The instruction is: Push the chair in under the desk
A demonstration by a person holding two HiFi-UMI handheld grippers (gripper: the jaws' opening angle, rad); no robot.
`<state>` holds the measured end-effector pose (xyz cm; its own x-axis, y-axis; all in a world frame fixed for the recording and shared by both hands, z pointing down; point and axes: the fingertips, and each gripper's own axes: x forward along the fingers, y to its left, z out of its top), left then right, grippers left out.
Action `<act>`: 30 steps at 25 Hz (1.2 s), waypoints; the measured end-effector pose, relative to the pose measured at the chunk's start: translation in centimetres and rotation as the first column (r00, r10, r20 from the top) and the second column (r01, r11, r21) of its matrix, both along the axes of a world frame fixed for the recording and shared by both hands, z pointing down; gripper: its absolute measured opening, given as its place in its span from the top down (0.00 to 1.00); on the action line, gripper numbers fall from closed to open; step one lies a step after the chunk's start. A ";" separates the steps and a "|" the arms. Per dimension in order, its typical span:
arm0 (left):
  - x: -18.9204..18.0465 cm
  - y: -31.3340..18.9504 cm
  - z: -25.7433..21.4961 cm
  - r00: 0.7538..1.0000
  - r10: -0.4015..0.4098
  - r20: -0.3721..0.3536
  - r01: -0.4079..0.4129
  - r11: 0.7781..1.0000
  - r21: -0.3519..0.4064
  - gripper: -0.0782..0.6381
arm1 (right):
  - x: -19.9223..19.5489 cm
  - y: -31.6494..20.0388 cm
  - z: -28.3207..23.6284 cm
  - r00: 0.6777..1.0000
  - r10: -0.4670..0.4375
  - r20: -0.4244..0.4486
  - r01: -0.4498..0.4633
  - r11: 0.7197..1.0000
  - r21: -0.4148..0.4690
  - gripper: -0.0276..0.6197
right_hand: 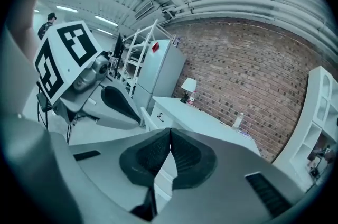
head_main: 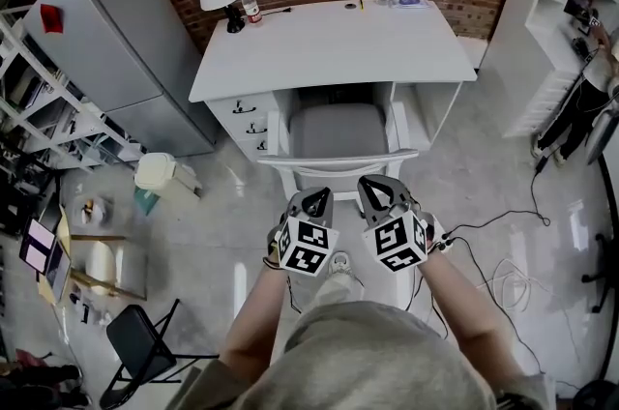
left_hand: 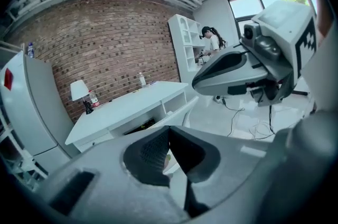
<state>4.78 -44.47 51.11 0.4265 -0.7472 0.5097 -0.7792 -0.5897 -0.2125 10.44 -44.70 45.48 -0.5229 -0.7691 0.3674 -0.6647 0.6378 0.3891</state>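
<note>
Chair (head_main: 338, 130) sitting tucked under desk (head_main: 329, 45). 2 grippers hovering near its backrest (head_main: 337, 163): left gripper (head_main: 315, 198) jaws pressed together, holding nothing; right gripper (head_main: 375, 189) likewise closed, holding nothing.

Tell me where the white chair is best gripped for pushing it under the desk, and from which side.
Take the chair by its top back rail, coming from the person's side. The rail runs level across the desk's open front, while the rest sits tucked between the desk's sides. The left gripper and right gripper are shut and empty, so they would likely open first.
</note>
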 end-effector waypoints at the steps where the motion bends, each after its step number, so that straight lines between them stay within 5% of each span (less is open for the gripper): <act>1: 0.1 0.4 0.0 1.000 -0.007 -0.010 0.007 1.000 -0.002 0.88 | 0.0 0.4 -0.2 1.000 0.004 0.023 -0.004 1.000 -0.005 0.94; 10: 1.1 4.2 -0.4 0.994 -0.046 -0.096 0.045 0.999 -0.007 0.88 | 0.8 4.4 -1.3 0.980 0.048 0.194 -0.037 0.998 -0.058 0.94; 30: 1.9 11.0 -1.7 0.983 -0.070 -0.168 0.075 0.997 0.020 0.88 | 2.1 11.8 -1.2 0.944 0.107 0.313 -0.078 0.992 -0.104 0.94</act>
<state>6.69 -33.45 49.42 0.4482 -0.7913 0.4159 -0.8454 -0.5264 -0.0906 12.52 -32.88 44.25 -0.5518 -0.7915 0.2627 -0.8021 0.5900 0.0927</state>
